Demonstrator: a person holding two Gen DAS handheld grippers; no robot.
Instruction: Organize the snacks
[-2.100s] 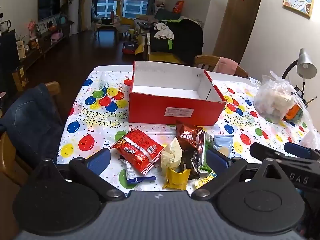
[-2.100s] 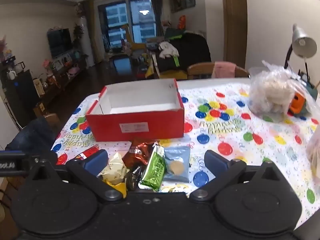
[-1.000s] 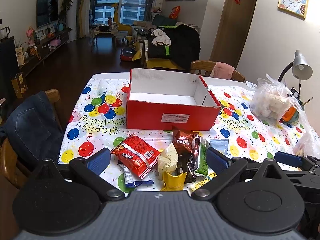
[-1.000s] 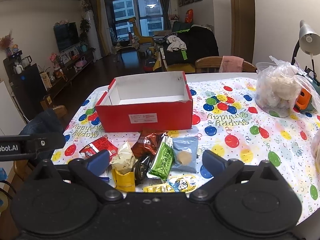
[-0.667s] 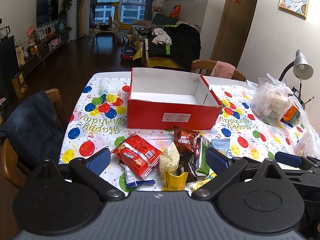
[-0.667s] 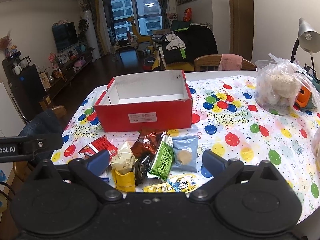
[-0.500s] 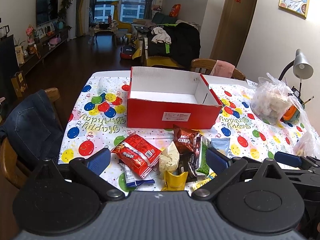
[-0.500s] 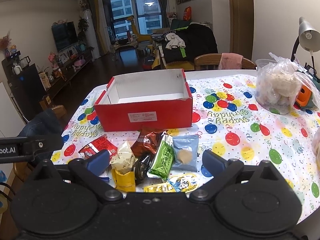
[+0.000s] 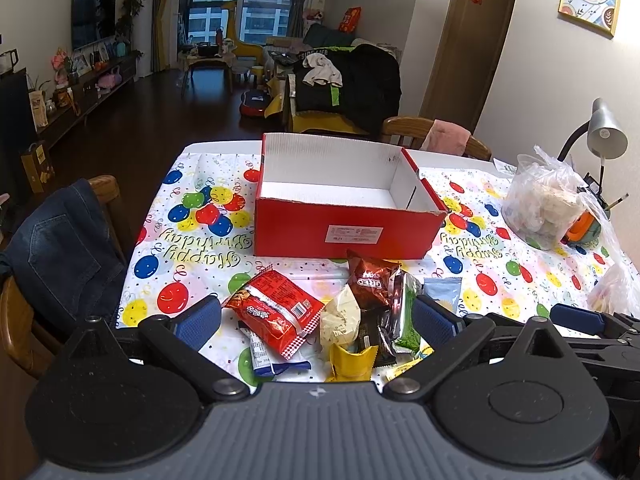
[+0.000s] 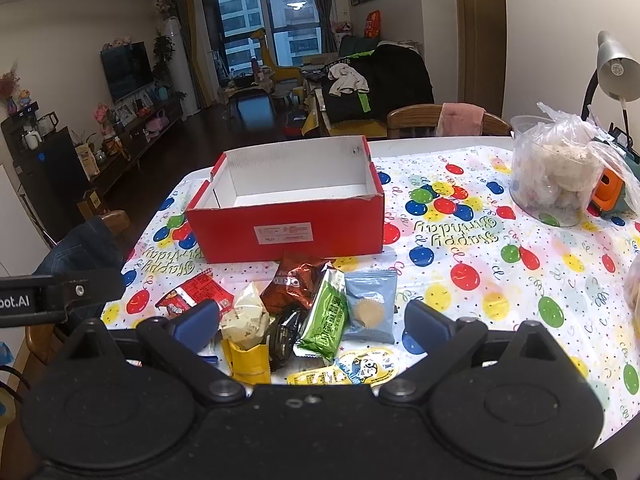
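Nothing is sorted yet: the red box (image 9: 348,204) at twelve o'clock on the bench (image 9: 192,256) looks empty, and the snacks (image 9: 340,312) lie heaped just before it. The left hand-held gripper (image 9: 316,320) and right hand-held gripper (image 10: 312,320) both gape wide, holding nothing.

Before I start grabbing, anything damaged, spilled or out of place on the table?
Nothing spilled. The snacks lie in a loose overlapping heap in front of the red box, which holds nothing visible; its front right corner looks slightly frayed.
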